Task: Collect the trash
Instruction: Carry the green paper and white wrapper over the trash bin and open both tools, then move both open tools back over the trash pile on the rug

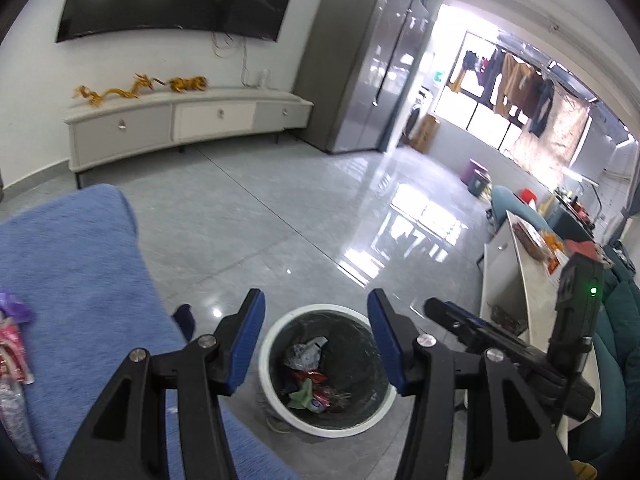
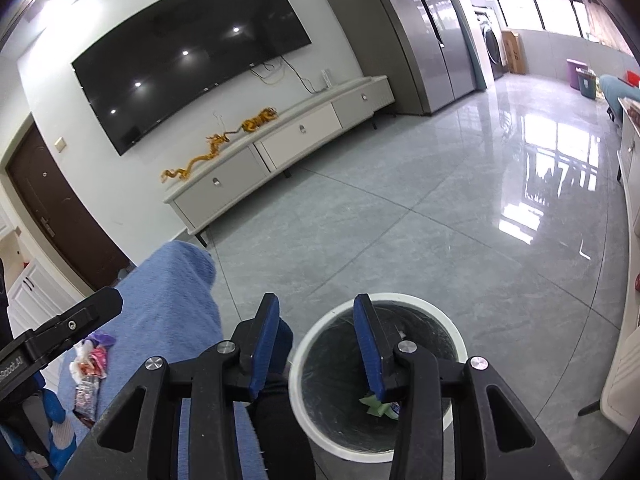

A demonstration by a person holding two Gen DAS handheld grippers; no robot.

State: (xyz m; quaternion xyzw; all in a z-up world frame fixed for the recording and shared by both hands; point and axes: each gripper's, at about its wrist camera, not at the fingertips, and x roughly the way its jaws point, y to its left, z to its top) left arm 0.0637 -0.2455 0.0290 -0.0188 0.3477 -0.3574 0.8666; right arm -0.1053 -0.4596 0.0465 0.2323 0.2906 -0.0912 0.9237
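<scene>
Trash (image 1: pixel 310 376) lies crumpled in upright white bin (image 1: pixel 276 384) on floor, mouth facing up; no clear long axis. Left gripper (image 1: pixel 316 344) and right gripper (image 2: pixel 316 344) above bin, fingers apart, empty. More wrappers (image 2: pixel 90 368) on blue blanket (image 2: pixel 176 300).

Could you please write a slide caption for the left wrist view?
Left gripper open and empty above the white trash bin holding wrappers, beside a blue-covered seat.

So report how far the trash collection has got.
Done: crumpled wrappers already lie in the white bin. In hand: nothing; left gripper and right gripper both hang open above it. Left: several wrappers on the blue cover.
</scene>
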